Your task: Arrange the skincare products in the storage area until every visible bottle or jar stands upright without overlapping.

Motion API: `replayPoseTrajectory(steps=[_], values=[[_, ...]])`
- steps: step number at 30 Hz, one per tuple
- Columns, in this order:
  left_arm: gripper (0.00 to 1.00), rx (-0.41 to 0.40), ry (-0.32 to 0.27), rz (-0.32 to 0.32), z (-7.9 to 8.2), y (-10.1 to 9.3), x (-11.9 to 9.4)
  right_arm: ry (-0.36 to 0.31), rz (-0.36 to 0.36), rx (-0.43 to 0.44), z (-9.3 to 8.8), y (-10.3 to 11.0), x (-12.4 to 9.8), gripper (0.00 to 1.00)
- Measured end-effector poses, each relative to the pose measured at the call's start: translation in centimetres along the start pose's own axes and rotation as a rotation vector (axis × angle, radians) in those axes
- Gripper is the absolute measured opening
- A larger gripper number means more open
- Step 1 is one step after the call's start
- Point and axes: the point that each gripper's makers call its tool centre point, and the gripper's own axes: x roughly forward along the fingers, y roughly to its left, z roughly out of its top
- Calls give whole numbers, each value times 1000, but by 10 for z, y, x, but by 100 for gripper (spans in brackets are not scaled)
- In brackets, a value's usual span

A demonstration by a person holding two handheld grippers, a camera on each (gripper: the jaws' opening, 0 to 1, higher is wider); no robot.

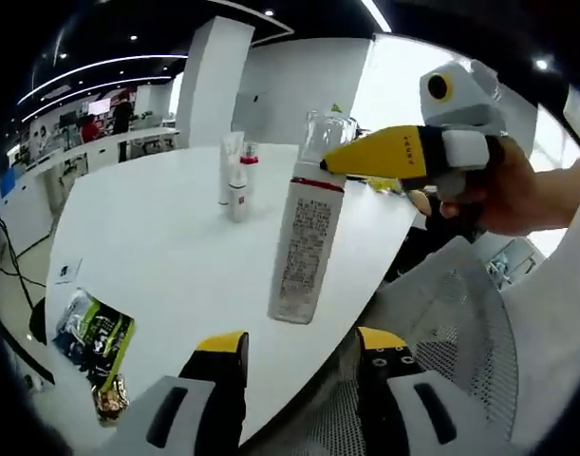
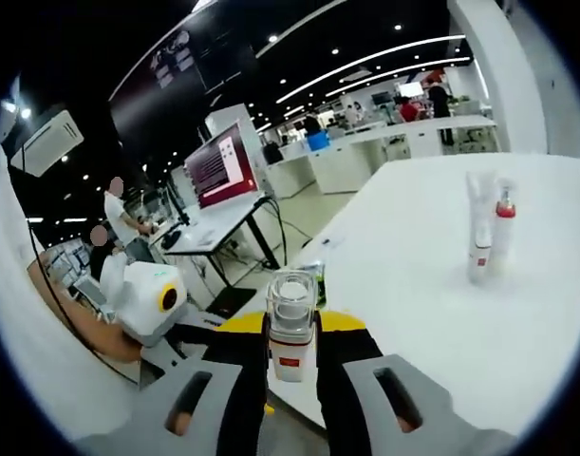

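Presently, a white table is being viewed ahead of both grippers, carrying the task's items. A packet with dark and green printing is lying on the table just beyond the left gripper's left jaw. A tall bottle with a clear cap and a red band is being held off the table, beyond and between the left gripper's jaws; it is being pinched near its cap by the right gripper, whose yellow jaw is entering from the right, carried by a hand. From the right gripper view, the same bottle is being clamped between the jaws of the right gripper. The left gripper is being kept with jaws spread, nothing between them. Farther ahead, a white tube and a small red-capped bottle are standing upright, just beside each other.
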Motion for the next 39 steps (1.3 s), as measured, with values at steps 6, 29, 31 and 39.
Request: replayPoseTrajectory(steps=[6, 29, 31, 39], values=[[51, 100, 48, 58, -29, 9, 3, -24, -55, 2, 11, -28, 9, 15], [44, 183, 133, 135, -48, 26, 9, -68, -267, 0, 32, -114, 26, 15], [44, 186, 134, 134, -48, 25, 10, -65, -281, -7, 33, -120, 26, 15], [43, 176, 143, 134, -51, 26, 10, -83, -317, 5, 39, -134, 30, 16]])
